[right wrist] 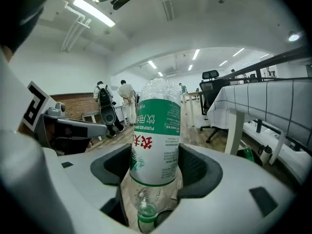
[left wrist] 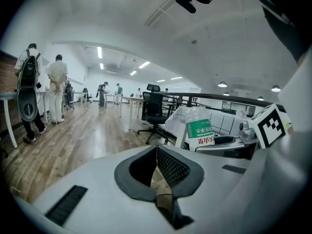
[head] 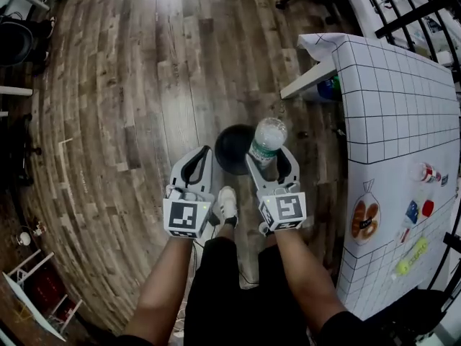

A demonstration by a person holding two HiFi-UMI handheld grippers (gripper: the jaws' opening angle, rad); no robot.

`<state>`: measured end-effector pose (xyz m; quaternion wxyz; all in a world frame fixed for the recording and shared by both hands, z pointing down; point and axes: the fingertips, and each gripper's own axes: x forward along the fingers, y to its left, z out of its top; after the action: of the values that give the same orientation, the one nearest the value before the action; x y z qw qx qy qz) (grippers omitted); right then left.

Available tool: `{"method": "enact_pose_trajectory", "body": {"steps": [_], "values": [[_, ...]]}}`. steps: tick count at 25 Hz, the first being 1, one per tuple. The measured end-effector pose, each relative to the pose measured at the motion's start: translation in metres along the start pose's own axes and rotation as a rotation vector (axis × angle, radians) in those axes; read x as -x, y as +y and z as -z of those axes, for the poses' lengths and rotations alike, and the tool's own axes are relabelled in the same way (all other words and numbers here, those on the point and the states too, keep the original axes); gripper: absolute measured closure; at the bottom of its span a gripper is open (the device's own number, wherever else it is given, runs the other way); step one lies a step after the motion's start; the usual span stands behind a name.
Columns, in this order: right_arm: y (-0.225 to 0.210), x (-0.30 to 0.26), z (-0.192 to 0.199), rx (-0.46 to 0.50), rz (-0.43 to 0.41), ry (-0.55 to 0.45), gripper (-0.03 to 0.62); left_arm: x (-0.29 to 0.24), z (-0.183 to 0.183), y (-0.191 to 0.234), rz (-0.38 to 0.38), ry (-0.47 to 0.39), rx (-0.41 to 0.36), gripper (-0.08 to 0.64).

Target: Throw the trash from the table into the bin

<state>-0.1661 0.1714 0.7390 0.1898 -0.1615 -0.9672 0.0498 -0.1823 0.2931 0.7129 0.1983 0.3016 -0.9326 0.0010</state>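
The right gripper [head: 268, 166] holds a clear plastic bottle [right wrist: 157, 135] between its dark, ribbed pads, jaws spread wide around the rounded body. The bottle's green cap points back toward the gripper's body and its crinkled, dented base juts out past the fingertips. A glossy green and white label with red characters wraps its middle. In the head view the bottle hangs over the right rim of a round black bin [head: 229, 148], which stands on the floor [head: 144, 85] of grey-brown wooden planks, just off the draped left edge of the table [head: 389, 99].

The left gripper [left wrist: 157, 167] is closed tight and holds nothing, its mesh-textured pads pressed flat together inside smooth grey shells. It hovers just left of the bin.

A white cloth printed with a black square grid covers the table. Near its corner closest to the person lie a clear bag [head: 366, 218] of round brown pastry, a slim yellow-green tube [head: 410, 256] and a few small red and blue pieces [head: 419, 209]. A white shoe [head: 227, 204] shows between the grippers
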Motion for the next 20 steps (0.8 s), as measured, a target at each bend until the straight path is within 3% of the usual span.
{"method": "enact_pose_trajectory", "body": {"steps": [7,15,20], "values": [[-0.004,-0.021,0.071,0.011,-0.004,0.103,0.278,-0.013,0.052,-0.002,0.019,0.068,0.019,0.537],[0.0,-0.031,0.135,0.024,-0.018,0.239,0.278,-0.017,0.075,0.0,0.034,0.091,0.015,0.537],[0.004,-0.028,0.138,0.015,-0.016,0.267,0.241,-0.012,0.08,-0.002,0.045,0.111,0.016,0.537]]}}
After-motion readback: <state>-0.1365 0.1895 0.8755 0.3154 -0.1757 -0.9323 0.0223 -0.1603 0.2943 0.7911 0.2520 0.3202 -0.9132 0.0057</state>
